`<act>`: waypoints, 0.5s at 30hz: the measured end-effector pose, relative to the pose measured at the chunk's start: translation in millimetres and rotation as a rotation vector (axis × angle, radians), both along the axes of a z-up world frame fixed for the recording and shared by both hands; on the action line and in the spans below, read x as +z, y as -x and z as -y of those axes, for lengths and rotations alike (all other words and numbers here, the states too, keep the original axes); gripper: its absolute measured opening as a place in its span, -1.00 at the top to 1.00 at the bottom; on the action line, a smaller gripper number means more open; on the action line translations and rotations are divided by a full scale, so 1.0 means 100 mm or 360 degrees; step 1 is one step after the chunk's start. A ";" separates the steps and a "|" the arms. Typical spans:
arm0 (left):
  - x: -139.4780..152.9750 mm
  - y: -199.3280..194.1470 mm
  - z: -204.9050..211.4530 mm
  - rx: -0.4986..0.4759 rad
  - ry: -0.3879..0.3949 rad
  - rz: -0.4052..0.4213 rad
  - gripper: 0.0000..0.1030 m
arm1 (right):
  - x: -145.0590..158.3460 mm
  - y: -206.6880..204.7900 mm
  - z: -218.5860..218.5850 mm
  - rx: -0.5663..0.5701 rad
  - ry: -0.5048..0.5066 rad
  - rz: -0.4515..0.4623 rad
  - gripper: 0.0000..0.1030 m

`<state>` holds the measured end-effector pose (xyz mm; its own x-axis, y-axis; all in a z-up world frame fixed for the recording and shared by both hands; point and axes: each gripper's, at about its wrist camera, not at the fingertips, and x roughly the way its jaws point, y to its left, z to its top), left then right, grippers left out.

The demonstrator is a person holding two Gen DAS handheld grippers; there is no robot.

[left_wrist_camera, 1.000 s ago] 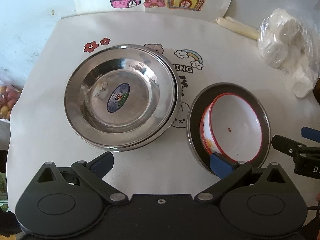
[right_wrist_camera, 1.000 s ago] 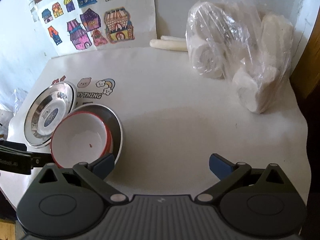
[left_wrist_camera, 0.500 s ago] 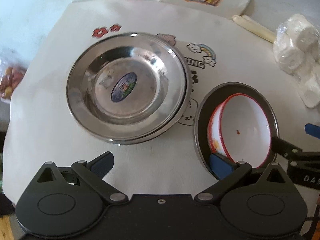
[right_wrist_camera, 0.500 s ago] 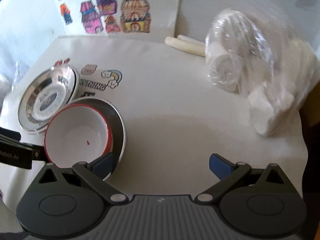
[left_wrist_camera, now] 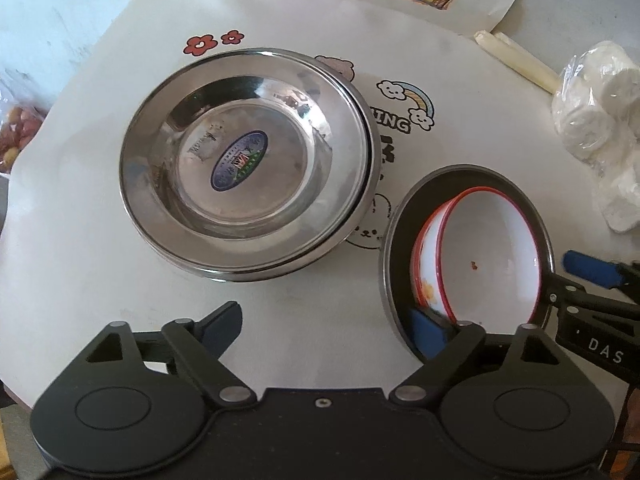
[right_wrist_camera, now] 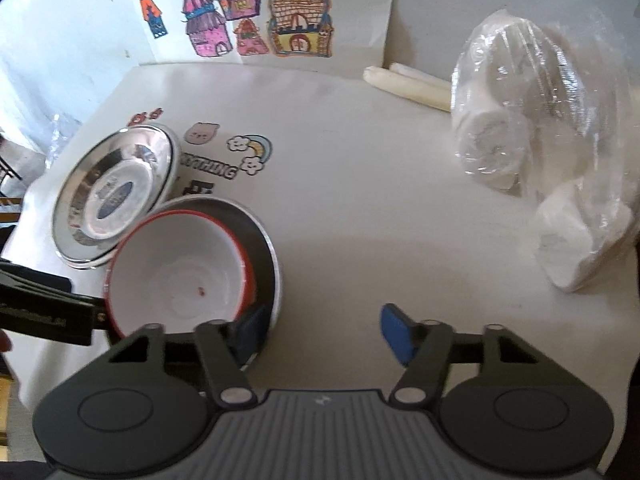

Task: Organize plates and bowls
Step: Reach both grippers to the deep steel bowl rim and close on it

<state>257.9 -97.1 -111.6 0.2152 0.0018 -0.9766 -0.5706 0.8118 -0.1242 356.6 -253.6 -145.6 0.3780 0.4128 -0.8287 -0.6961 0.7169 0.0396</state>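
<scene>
A stack of steel plates (left_wrist_camera: 248, 164) (right_wrist_camera: 112, 196) lies on the white table cover. To its right a dark steel plate (left_wrist_camera: 394, 240) (right_wrist_camera: 272, 264) holds two nested white bowls with red rims (left_wrist_camera: 492, 256) (right_wrist_camera: 180, 276). My left gripper (left_wrist_camera: 324, 330) is closing. Its right finger sits inside this plate beside the bowls, its left finger stands over the cover, and the plate's near rim lies between them unpressed. My right gripper (right_wrist_camera: 323, 332) (left_wrist_camera: 560, 276) is closing too, astride the plate's opposite rim without pressing it.
A plastic bag of white rolls (right_wrist_camera: 540, 160) (left_wrist_camera: 600, 120) stands at the right. Two pale sticks (right_wrist_camera: 408, 84) lie by the back wall under coloured house drawings (right_wrist_camera: 256, 20). A bag of coloured sweets (left_wrist_camera: 16, 132) sits past the left table edge.
Both pairs of jaws have narrowed, the right pair more. The right gripper has slid towards the steel plate and both wrists have rolled a little. Plates and bowls have stayed put.
</scene>
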 end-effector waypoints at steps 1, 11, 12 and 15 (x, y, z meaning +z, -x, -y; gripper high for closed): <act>0.00 0.00 0.00 0.0002 0.0011 0.0007 -0.63 | 0.00 0.00 0.00 0.0007 -0.0009 -0.0011 -0.06; 0.00 0.00 -0.01 0.0041 0.0154 0.0091 -0.04 | -0.06 -0.08 0.04 -0.0014 -0.0148 -0.0175 0.48; 0.00 0.00 -0.01 0.0041 0.0162 0.0098 0.01 | -0.07 -0.09 0.04 -0.0009 -0.0163 -0.0188 0.53; 0.00 0.00 -0.01 0.0039 0.0195 0.0127 0.19 | -0.08 -0.10 0.05 -0.0003 -0.0192 -0.0215 0.70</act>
